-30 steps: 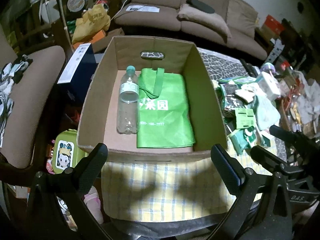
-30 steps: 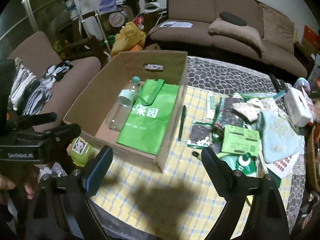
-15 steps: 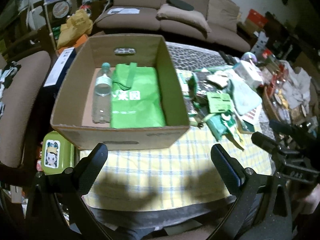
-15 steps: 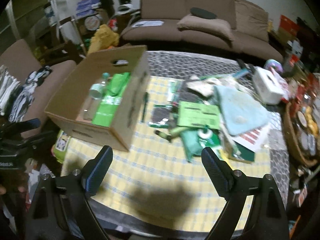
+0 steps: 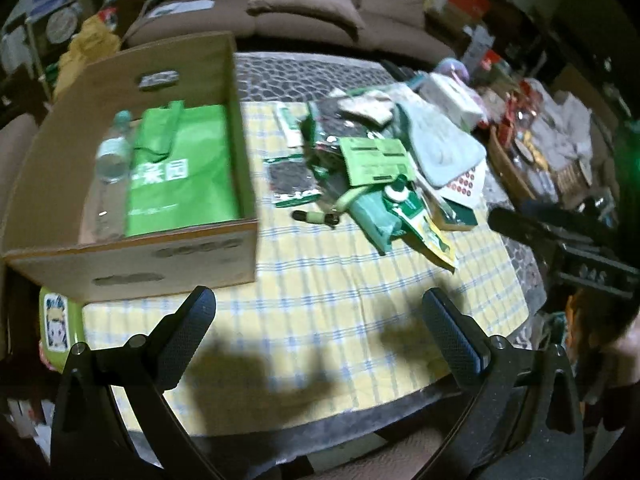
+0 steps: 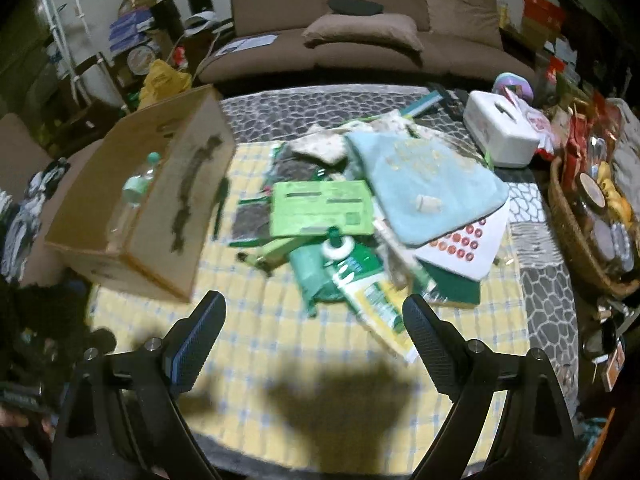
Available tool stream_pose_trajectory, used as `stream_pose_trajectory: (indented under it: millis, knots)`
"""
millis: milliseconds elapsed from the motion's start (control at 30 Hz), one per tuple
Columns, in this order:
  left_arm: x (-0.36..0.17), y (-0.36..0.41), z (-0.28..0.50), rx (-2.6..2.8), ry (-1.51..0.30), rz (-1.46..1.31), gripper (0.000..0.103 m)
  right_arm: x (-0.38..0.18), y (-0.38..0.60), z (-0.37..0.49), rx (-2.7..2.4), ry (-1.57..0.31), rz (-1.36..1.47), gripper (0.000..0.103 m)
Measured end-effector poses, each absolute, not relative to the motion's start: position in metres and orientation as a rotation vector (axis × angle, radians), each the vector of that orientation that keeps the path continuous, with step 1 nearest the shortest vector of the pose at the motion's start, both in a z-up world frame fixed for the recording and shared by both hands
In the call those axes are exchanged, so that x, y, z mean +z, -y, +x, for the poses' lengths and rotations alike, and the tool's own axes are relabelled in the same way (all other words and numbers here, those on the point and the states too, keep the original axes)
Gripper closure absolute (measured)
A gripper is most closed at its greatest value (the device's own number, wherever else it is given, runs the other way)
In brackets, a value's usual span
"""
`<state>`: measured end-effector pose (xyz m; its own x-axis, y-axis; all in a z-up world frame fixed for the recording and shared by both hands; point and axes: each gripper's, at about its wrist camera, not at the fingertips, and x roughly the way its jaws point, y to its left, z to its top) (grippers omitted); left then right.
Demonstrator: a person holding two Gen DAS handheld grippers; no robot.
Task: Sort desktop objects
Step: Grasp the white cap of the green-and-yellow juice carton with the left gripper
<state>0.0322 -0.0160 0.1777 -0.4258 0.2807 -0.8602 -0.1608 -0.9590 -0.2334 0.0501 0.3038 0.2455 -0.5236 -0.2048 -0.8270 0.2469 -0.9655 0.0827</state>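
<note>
**Both grippers spread wide over the checked cloth**

The left gripper and right gripper both hang with jaws wide apart and nothing between them, above the near part of the yellow checked tablecloth. Beyond them on the cloth lies a heap of green packets and papers. Left of that heap stands the open brown cardboard box, holding a folded green fabric bag and what looks, through the blur, like a clear plastic bottle. Behind the heap sits a white rectangular plastic box.

Box at left, clutter at right

Cardboard box holds a flat green bag and a lying bottle; green packets are heaped right.
</note>
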Motion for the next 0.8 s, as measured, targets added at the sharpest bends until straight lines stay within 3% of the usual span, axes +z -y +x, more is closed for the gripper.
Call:
stream_pose_trajectory:
  millis: [300, 633, 800]
  knots:
    - [0.126, -0.030, -0.004, 2.378, 0.203, -1.496, 0.000, 0.214, -0.330, 0.016, -2.589, -0.057, 1.266, 0.011]
    - [0.072, -0.071, -0.037, 2.315, 0.225, -1.546, 0.000, 0.171, -0.362, -0.014, -2.505, 0.027, 1.360, 0.028]
    - [0.072, -0.091, -0.056, 2.358, 0.208, -1.503, 0.000, 0.169, -0.375, -0.013, -2.496, 0.040, 1.368, 0.029]
